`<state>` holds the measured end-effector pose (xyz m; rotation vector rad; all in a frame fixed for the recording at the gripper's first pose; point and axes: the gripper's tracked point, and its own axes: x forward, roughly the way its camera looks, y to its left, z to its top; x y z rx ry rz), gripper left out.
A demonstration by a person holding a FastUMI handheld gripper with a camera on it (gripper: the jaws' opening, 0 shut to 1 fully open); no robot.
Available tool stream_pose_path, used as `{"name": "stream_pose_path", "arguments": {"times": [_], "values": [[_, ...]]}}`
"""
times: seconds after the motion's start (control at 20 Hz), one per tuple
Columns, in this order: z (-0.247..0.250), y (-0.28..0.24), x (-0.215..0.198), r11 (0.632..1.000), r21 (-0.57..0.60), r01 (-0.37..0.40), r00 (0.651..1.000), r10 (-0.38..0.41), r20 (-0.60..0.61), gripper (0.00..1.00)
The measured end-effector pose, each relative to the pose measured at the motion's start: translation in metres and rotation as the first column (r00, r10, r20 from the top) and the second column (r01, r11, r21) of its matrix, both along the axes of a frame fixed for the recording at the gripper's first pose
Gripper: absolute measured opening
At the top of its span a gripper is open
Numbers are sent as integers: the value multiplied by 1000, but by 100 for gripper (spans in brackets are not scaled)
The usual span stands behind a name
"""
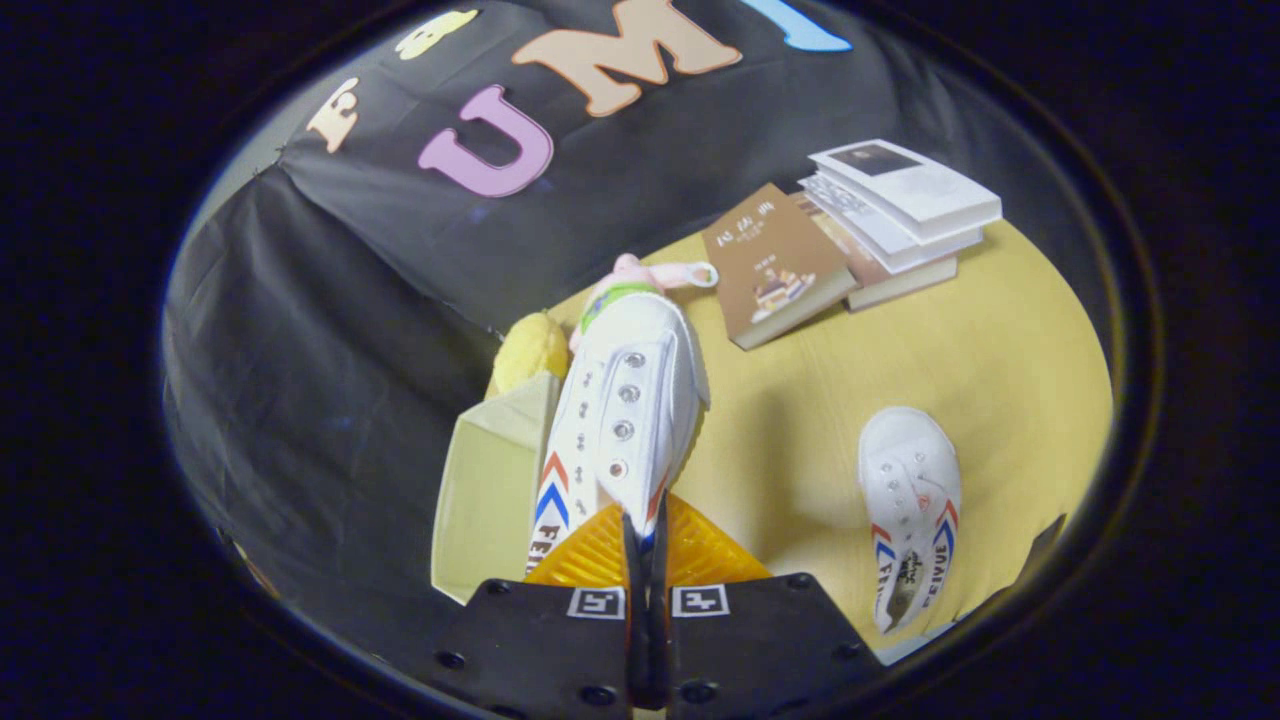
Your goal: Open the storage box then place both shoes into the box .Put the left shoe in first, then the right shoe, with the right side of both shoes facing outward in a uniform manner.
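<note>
My gripper (645, 535) is shut on a white canvas shoe (625, 410) with red and blue chevrons, pinching the rim of its opening. The shoe hangs in the air, toe pointing away from me, above the storage box (490, 480). The box stands open just left of the fingers, pale and translucent, with its inside showing. A second white shoe (910, 500) of the same kind lies on the yellow table (800, 420) off to the right of the fingers, toe pointing away.
Beyond the held shoe sit a yellow plush toy (530, 350) and a pink toy (640, 275). A brown book (775, 265) and a stack of books (895, 215) lie at the table's far right. Black cloth drops off to the left of the box.
</note>
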<state>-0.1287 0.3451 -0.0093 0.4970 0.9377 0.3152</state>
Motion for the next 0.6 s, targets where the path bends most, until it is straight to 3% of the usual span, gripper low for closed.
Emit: {"name": "stream_pose_path", "arguments": {"times": [0.3,0.6], "values": [[32,76,2,997,53,-63,997,61,37,3],[9,147,-13,985,26,-171,985,171,8,3]]}}
